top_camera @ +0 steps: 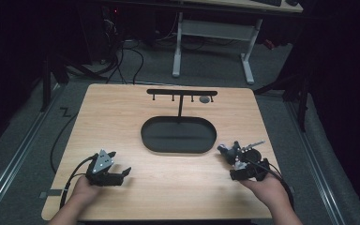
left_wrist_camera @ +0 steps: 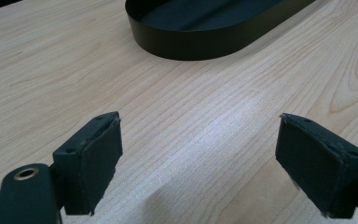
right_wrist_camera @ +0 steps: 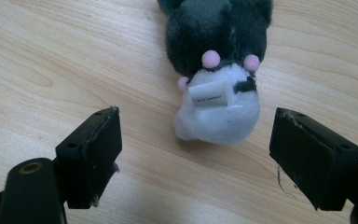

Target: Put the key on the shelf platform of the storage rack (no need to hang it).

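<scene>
Near the right front of the wooden table [top_camera: 122,122], a small plush toy [right_wrist_camera: 219,70] is lying flat on the bare wood, dark grey at one end and white at the other, with little pink nubs and a white sewn-in label on the white part. Seen from the right gripper view, its long axis is running away from the camera, the white end pointing toward the jaws and the dark end pointing away; from the high view the toy [top_camera: 236,152] is lying just ahead of the right gripper [top_camera: 246,166], angled toward the table's middle. That gripper is being held by the person's right hand [top_camera: 267,190], and its jaws are standing spread wide, one to each side of the white end without touching it. On the left, the left gripper [top_camera: 122,174] is resting low over bare wood in the person's left hand [top_camera: 84,190], its jaws likewise gaping wide with nothing between them. Between the two grippers and farther back, a black oval tray [top_camera: 146,140] is sitting on the table, and a slim post is rising from its far side to a black crossbar with small hooks [top_camera: 182,92]. One small grey object [top_camera: 205,99] is hanging beneath the crossbar's right end; what it is cannot be told. Nothing is lying between the right gripper's jaws and the toy.
</scene>
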A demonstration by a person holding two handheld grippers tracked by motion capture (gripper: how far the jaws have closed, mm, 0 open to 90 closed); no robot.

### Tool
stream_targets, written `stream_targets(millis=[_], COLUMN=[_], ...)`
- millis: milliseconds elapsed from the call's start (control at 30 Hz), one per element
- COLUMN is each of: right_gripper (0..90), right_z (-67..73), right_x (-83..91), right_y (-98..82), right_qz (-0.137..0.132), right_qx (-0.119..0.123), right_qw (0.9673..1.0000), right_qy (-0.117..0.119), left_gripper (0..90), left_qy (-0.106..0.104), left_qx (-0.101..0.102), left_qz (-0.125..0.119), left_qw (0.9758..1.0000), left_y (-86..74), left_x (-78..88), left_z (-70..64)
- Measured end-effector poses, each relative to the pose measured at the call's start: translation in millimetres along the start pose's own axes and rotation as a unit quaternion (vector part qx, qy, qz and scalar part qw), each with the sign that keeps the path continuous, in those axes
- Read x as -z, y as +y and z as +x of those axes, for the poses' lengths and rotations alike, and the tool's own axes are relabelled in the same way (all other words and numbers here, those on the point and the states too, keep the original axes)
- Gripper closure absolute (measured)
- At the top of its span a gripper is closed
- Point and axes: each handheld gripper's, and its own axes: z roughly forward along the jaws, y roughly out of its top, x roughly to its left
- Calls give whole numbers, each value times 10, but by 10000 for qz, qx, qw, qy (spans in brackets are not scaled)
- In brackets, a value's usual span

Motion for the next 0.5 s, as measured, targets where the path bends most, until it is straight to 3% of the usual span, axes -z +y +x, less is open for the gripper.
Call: stream_targets(millis=[500], right_gripper=[217], right_z=[-134], right_x=[-184], right_y=[134], right_qz=[253], right_qx=[-159], right_qw=[9995], right_qy=[-56], left_gripper=[154], left_qy=[-3], left_qx=[1], left_qz=[2], left_qw=[10000], left_y=[0], left_x=[-1], left_z=[1])
